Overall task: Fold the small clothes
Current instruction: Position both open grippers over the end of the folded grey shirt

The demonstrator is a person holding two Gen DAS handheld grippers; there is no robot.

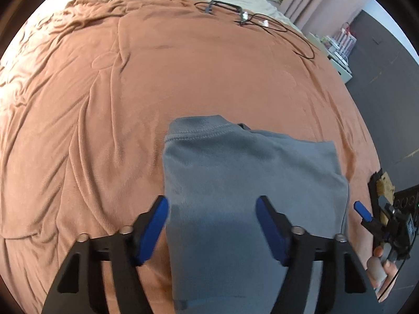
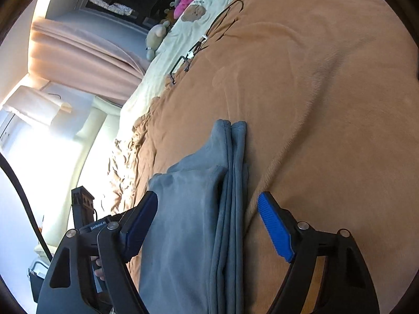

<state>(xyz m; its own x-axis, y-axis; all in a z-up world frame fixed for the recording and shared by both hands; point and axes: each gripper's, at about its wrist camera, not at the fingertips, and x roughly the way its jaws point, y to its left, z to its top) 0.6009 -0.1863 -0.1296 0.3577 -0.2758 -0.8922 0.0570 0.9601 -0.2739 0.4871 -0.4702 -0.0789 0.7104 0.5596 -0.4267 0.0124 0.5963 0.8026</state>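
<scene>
Mostly brown blanket (image 1: 209,78) over bed; pink curtain (image 2: 86,55) beyond

left tongs (image 1: 212,225): black arms, blue pads | right tongs (image 2: 208,225): same, silver pins

An orange-brown blanket (image 1: 183,78) covers the bed under me, creased into ridges on one side. A black cable (image 1: 285,31) loops across its far part beside a black bracket (image 1: 225,6). Beyond lies a cream sheet (image 2: 167,60), with pink curtains (image 2: 86,55) and a plush toy (image 2: 157,35).
</scene>
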